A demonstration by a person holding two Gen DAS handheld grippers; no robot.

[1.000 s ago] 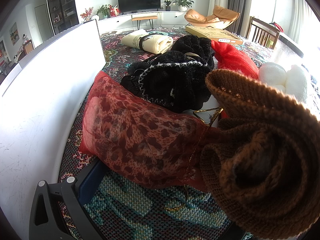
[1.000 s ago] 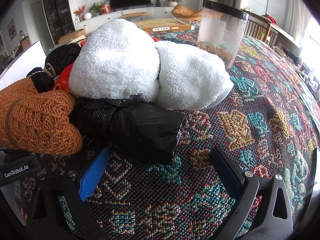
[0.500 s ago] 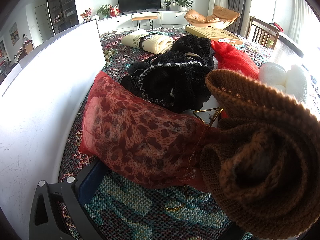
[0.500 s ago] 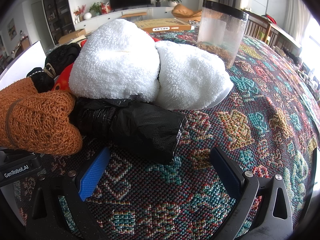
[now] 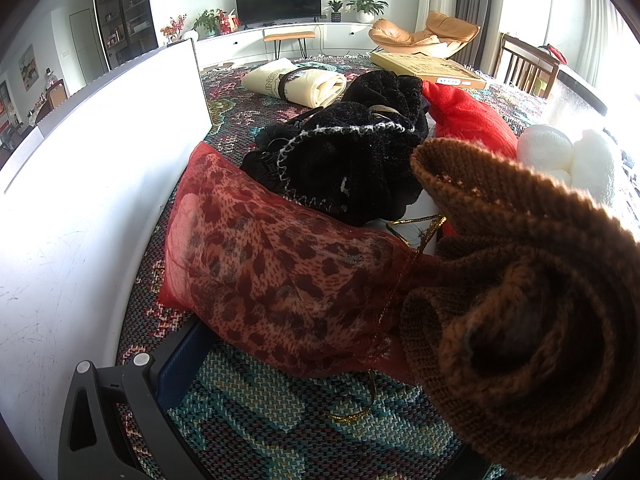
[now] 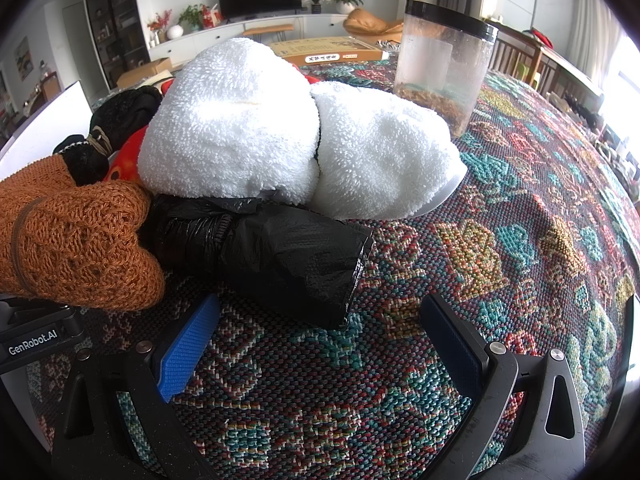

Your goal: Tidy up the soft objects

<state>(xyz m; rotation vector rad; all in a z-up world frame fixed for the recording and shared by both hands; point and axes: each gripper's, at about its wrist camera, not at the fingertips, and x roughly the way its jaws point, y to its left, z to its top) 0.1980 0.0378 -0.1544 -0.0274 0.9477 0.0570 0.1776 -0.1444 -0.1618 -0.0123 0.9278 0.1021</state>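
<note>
We see task barely begun: soft objects in loose heap on table [image 6: 520, 240]. Right hand-held gripper [image 6: 320, 344] spread wide, empty, facing black bag roll [image 6: 280, 256]. Left hand-held gripper [image 5: 320, 420]: brown knit [image 5: 540, 300] hides one finger, can't tell grip

A brown knitted bundle [image 6: 76, 240] is set left of a black plastic roll [image 6: 280, 256], behind which 1 white fluffy towel bundle [image 6: 288, 128] is laid, before a clear plastic jar [image 6: 444, 68].
</note>
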